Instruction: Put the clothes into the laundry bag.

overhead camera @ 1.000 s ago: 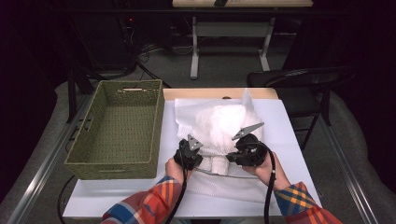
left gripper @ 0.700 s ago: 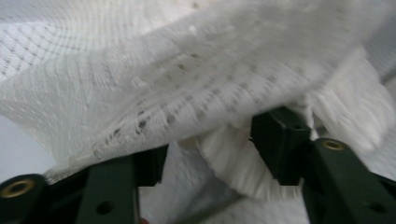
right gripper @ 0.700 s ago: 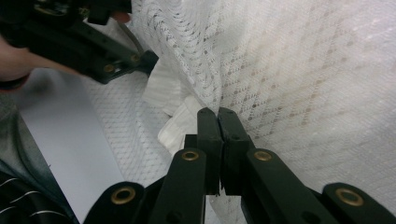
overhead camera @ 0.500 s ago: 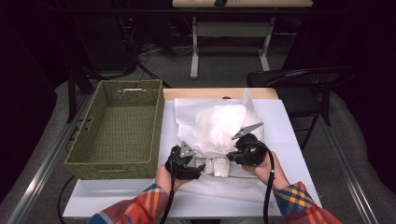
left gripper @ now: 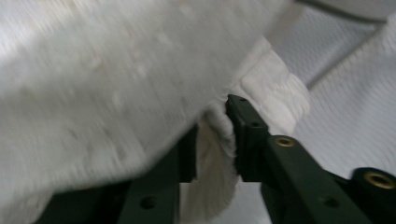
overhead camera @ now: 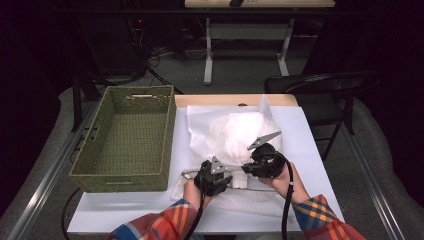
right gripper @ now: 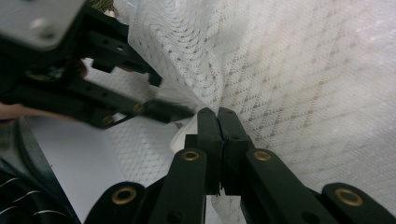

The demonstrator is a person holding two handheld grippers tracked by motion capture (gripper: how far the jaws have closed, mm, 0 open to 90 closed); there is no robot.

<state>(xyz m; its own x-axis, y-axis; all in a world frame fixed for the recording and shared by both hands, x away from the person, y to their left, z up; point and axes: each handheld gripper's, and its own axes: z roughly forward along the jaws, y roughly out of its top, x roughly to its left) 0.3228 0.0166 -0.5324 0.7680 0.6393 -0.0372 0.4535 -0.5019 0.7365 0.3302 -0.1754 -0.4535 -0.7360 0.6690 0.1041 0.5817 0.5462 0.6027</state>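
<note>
Item: white cloth (overhead camera: 235,137), bunched on table (overhead camera: 320,165) right of basket (overhead camera: 125,140).
L gripper (left gripper: 215,140): jaws just closing, fold pinched between.
R gripper (right gripper: 218,122): jaws pressed together on cloth hem.
Step, as judged: folding/gathering. Next: edge to be lifted w/ both grips kept.

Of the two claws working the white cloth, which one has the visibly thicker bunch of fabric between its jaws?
The left claw: a thick roll of the white cloth sits between its jaws, holding them apart. The right claw has its jaws almost together on a thin layer.
</note>
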